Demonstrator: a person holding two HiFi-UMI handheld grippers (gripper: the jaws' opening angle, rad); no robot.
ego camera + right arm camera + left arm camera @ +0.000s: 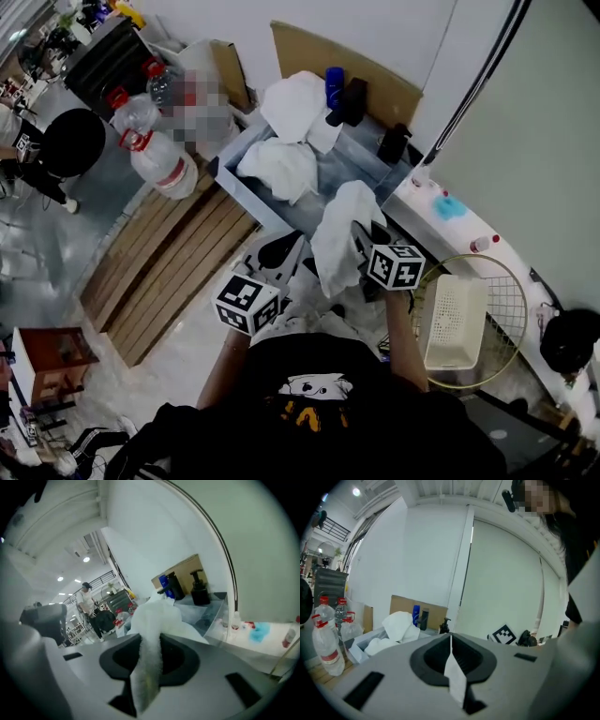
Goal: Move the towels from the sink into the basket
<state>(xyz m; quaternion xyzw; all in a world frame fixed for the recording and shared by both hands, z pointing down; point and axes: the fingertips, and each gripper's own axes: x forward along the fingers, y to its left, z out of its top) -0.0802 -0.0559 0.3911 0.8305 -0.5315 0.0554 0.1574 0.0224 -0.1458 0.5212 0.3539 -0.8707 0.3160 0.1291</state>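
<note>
White crumpled cloth towel point(337, 230) hangs clenched in the right gripper point(149, 665) over the grey sink's point(248, 202) 5 o'clock corner. Left gripper point(452, 667) is clenched and empty. Lift the trailing end clear, then swing it to the white slotted plastic basket point(455, 323) at 4 o'clock.

Editor: Where does the head view sit?
Photographer: Above the person's shoulders, looking steeply down on the sink point(239, 192).
Editor: And the two gripper views?
Photographer: Each rides close behind its own jaws, facing low across the sink; all three share the blue bottle point(335, 86) against the cardboard board point(394, 94).
</note>
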